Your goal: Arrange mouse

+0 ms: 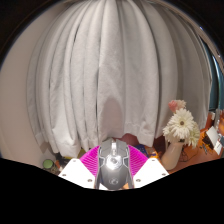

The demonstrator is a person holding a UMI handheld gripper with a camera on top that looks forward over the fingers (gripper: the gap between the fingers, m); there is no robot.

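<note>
A grey computer mouse (113, 165) with a shiny top sits between my two fingers, its nose pointing away from me. Both pink pads (91, 161) press against its sides, so my gripper (113, 170) is shut on it. The mouse is lifted up in front of a curtain, and nothing under it shows.
A pale pleated curtain (105, 70) fills the space ahead. White and pink flowers (179, 122) in a vase stand to the right beyond the fingers. Small colourful objects (50, 161) lie low to the left.
</note>
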